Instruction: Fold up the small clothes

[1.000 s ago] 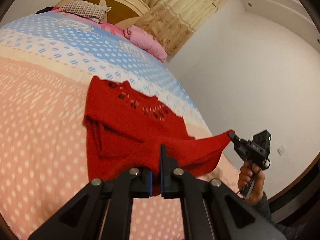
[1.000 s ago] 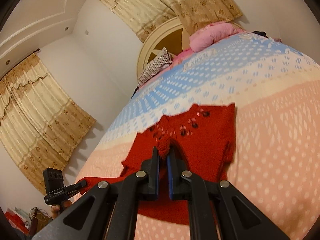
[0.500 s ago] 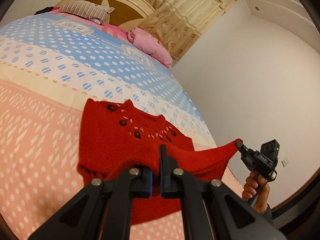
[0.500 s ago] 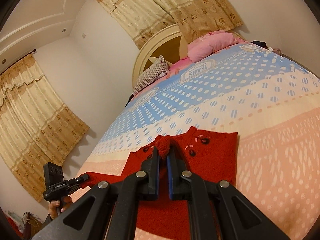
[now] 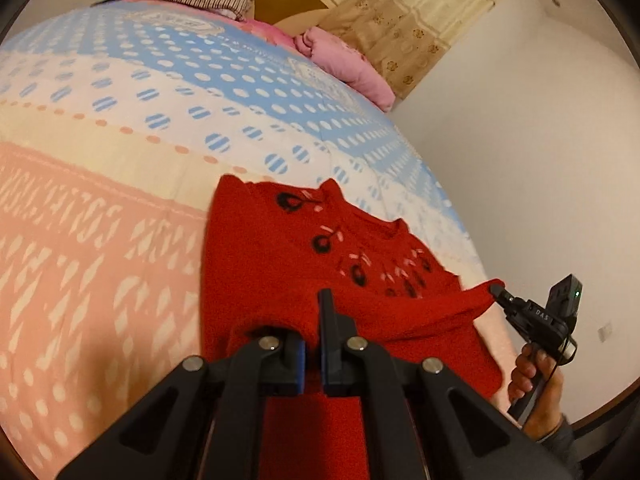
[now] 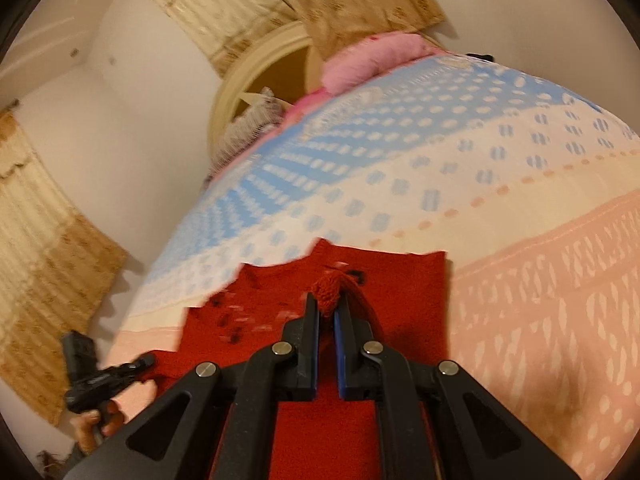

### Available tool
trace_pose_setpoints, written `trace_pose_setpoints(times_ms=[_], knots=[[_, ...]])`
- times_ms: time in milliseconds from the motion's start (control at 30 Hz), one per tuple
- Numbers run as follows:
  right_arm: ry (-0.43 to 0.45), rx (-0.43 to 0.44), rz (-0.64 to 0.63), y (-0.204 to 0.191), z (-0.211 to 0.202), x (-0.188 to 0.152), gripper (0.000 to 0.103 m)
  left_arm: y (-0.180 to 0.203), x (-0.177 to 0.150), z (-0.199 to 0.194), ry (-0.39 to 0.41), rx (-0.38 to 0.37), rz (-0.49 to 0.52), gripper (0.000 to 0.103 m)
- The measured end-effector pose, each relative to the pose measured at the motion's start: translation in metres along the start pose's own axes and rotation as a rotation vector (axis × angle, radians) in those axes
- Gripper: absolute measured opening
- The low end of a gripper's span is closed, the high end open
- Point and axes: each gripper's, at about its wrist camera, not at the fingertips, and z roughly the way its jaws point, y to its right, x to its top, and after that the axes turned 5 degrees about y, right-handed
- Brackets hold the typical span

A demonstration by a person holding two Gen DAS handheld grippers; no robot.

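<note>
- Both claws clamped on red sweater [image 5: 288, 264] hem: left gripper [image 5: 312, 320], right gripper [image 6: 327, 312].
- Since a second ago, hem carried nearer neckline over bedspread [image 5: 100, 200].
- Fold nearly closed; lay down next.

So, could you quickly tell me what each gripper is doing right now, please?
Left gripper: closed, holding an edge of the red sweater.
Right gripper: closed, holding a bunched bit of the same sweater.

Left claw [image 5: 316, 344] clamping red sweater [image 5: 280, 264] hem, right claw [image 5: 496, 290] pinching corner, bedspread [image 5: 100, 200] beneath
</note>
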Motion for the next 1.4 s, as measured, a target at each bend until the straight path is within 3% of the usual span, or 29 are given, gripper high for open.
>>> trace_pose_setpoints(times_ms=[233,367,400,467,533,633,700,800,967,1033,1100,1200,1400], knots=[[-0.013,-0.099,-0.031,0.007,0.029,0.001,0.006,0.014,0.019,0.019,-0.008,0.008,0.066,0.006],[0.030,-0.150,-0.031,0.010,0.027,-0.001,0.010,0.004,0.018,0.021,-0.023,0.037,0.015,0.013],[0.031,-0.153,-0.038,0.010,0.026,-0.001,0.015,0.001,0.017,0.019,-0.024,0.061,0.011,0.020],[0.029,-0.172,-0.066,0.007,0.024,-0.003,0.058,-0.008,0.012,0.011,-0.007,0.100,0.000,0.033],[0.039,-0.170,-0.089,0.005,0.016,-0.006,0.061,-0.019,0.008,-0.002,0.034,0.125,-0.022,0.056],[0.048,-0.187,-0.146,-0.002,0.005,-0.010,0.061,-0.033,0.006,-0.027,0.116,0.151,-0.038,0.079],[0.013,-0.165,-0.176,-0.011,0.003,-0.014,0.061,-0.033,0.004,-0.034,0.125,0.157,-0.004,0.082],[-0.098,-0.153,-0.274,-0.033,0.015,-0.027,0.061,-0.024,-0.003,-0.026,0.064,0.182,0.068,0.083],[-0.327,-0.287,-0.514,-0.070,0.075,-0.051,0.061,0.005,-0.007,0.000,0.024,0.319,0.244,0.083],[-0.304,-0.316,-0.494,-0.067,0.086,-0.044,0.061,0.001,-0.001,0.000,0.058,0.339,0.218,0.083],[-0.282,-0.359,-0.390,-0.050,0.087,-0.034,0.061,-0.009,0.002,-0.006,0.072,0.345,0.165,0.083],[-0.272,-0.315,-0.337,-0.038,0.072,-0.039,0.061,-0.023,-0.004,-0.020,0.085,0.328,0.135,0.083],[-0.168,-0.227,-0.290,-0.018,-0.003,-0.052,0.061,-0.030,-0.028,-0.045,0.098,0.305,0.139,0.086]])
